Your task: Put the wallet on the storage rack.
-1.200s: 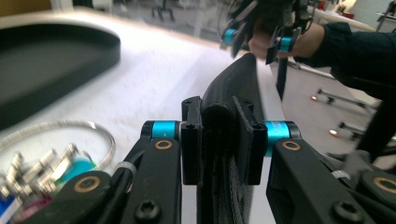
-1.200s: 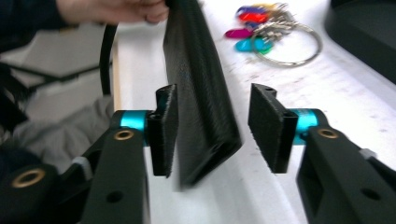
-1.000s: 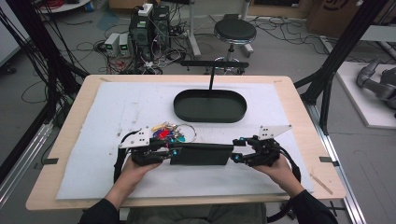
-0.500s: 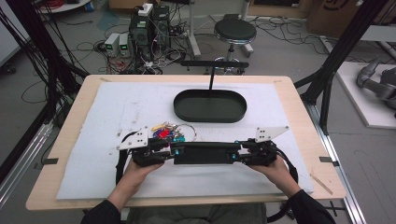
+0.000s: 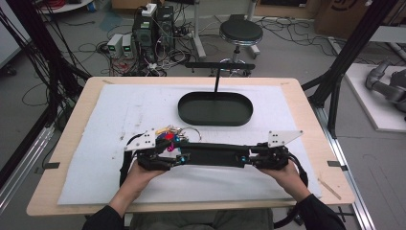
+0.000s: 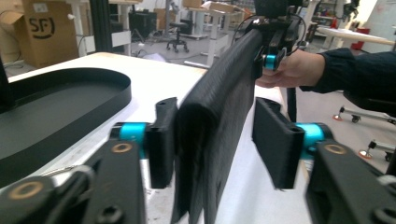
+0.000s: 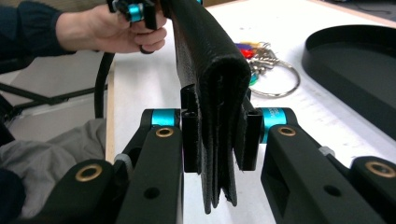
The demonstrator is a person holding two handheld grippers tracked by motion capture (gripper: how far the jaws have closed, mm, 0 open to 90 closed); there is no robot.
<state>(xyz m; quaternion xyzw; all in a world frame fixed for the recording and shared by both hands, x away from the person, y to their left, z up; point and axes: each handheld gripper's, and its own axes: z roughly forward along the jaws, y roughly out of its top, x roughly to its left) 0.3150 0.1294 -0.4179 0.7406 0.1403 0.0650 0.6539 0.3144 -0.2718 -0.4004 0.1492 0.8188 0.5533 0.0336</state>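
a cardboard box (image 6: pixel 44 32) behind the table reads "sf" in the left gripper view. a long black folded pouch (image 5: pixel 213 155) spans the front of the white mat (image 5: pixel 110 129), its ends masked by the tools. the right gripper (image 7: pixel 219 135) is clamped on one end, having just closed; the left gripper (image 6: pixel 219 140) has just opened, jaws apart around the other. keys (image 5: pixel 167 134) and a black oval tray (image 5: pixel 215 109) lie behind; bare mat lies ahead.

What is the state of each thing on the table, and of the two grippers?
Long black wallet: folded shut, held level between both grippers.
Left gripper: jaws just opened, one pad off the wallet.
Right gripper: just closed, clamped on the wallet's end.
Black oval tray: empty.
Key bunch: lying on the table.
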